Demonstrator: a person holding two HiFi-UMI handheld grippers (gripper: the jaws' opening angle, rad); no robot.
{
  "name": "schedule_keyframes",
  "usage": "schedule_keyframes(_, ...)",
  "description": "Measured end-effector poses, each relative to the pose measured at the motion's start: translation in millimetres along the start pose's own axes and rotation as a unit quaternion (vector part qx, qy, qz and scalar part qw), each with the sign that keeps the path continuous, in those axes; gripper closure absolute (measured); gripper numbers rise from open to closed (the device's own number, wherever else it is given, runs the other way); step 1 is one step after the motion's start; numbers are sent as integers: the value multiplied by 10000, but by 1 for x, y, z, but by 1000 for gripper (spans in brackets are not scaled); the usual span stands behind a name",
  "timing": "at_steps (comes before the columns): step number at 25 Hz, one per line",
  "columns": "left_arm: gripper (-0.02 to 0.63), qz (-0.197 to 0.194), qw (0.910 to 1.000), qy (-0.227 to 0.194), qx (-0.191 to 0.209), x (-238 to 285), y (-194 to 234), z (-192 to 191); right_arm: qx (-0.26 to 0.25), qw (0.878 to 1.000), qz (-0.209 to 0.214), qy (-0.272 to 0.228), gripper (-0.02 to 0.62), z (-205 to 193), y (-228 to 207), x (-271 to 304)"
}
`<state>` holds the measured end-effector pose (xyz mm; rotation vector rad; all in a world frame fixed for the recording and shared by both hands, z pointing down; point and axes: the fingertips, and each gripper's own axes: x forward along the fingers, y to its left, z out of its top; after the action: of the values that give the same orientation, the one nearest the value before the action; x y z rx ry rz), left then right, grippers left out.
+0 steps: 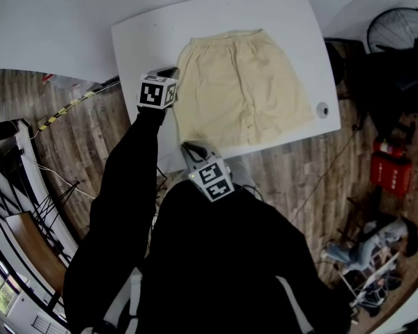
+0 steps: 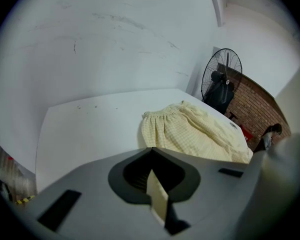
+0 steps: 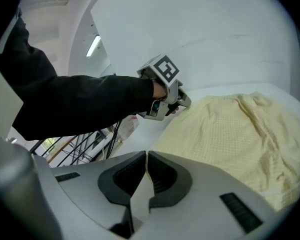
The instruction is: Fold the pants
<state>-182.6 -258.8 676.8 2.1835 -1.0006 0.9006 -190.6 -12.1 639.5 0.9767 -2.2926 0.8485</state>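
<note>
In the head view, a white rectangular table (image 1: 146,40) filled the 12 o'clock part of the scene, and the pale yellow, finely checked cloth pants (image 1: 240,89) lay spread flat on its middle. The gathered waistband pointed to 12 o'clock and the wider leg hems to 6 o'clock, close to the table's near edge.

The left gripper (image 1: 173,70), a grey two-jaw tool with a marker cube, sat at the pants' 9 o'clock edge, just below the waistband corner. In the left gripper view its jaws (image 2: 151,150) were pressed together with a narrow strip of the yellow cloth pinched between them, and the rest of the pants (image 2: 200,131) stretched away toward 2 o'clock.

The right gripper (image 1: 188,145) sat at the pants' 7 o'clock corner, by the hem. In the right gripper view its jaws (image 3: 145,154) met at the tips, with a thin pale sliver of cloth caught between them. The pants (image 3: 230,139) spread out toward 3 o'clock. The left gripper (image 3: 186,103) showed at 12 o'clock, its tips on the fabric's edge, carried by an arm in a black sleeve (image 3: 75,99).

A small grey round disc (image 1: 323,109) lay on the table at the pants' 3 o'clock side. A black standing fan (image 1: 397,26) stood at 2 o'clock, and a red plastic crate (image 1: 390,172) sat on the wood-plank floor (image 1: 76,138) at 4 o'clock.
</note>
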Motion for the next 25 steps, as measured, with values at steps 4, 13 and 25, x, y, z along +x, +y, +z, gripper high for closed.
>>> schedule_keyframes(4,603,-13,9999,-152,-70,-11,-8,9,220,9991,-115,-335,577,10,-15,-23)
schedule_keyframes(13,603,-66,9989,-466,60,-31,-41,43,672,9904,-621,-1038,577,29,-63,-85)
schedule_keyframes(25,604,-254,9959,-870,-75,-36,-99,98,1173,9707,-1321,-1628,577,32,-122,-167)
